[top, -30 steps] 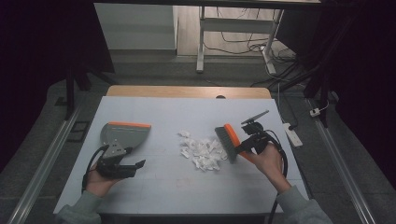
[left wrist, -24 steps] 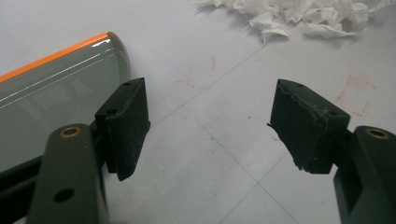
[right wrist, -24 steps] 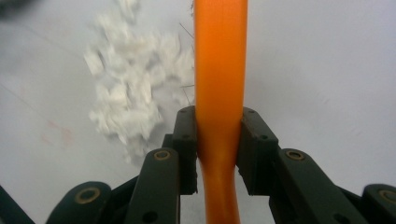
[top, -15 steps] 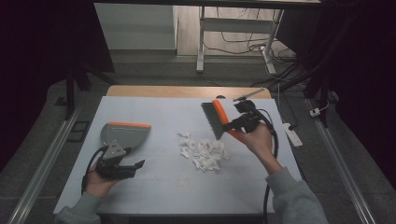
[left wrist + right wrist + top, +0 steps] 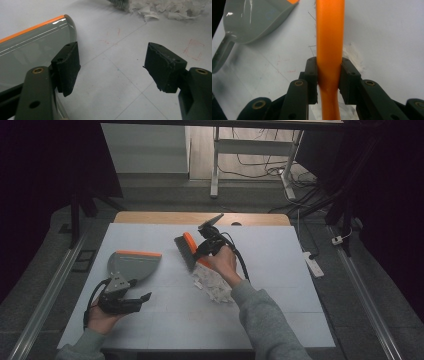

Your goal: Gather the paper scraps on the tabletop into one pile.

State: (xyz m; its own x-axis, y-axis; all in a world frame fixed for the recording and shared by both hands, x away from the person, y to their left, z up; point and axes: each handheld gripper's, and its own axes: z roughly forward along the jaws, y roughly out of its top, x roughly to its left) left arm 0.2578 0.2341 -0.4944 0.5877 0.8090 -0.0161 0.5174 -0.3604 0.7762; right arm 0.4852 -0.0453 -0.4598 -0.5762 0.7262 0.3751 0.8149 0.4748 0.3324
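A grey dustpan (image 5: 134, 265) with an orange lip lies on the white table (image 5: 280, 270) at the left. My left gripper (image 5: 140, 292) rests just in front of it, open; in the left gripper view (image 5: 112, 67) bare table shows between the pads and the dustpan (image 5: 30, 47) lies behind the left one. My right gripper (image 5: 205, 245) is shut on the orange handle of a brush (image 5: 186, 249), held at the far left edge of a pile of white paper scraps (image 5: 214, 285). The right gripper view (image 5: 328, 67) shows both pads pressing on the handle (image 5: 329, 35).
A wooden strip (image 5: 200, 218) edges the table's far side. A white power strip (image 5: 312, 262) lies on the floor at the right, metal rails (image 5: 45, 295) run along both sides, and desk legs with cables (image 5: 260, 165) stand beyond. Faint red marks (image 5: 192, 48) dot the table.
My right hand has carried the brush from the right side of the scrap pile, over its far edge, to its left. The left gripper and dustpan have stayed put.
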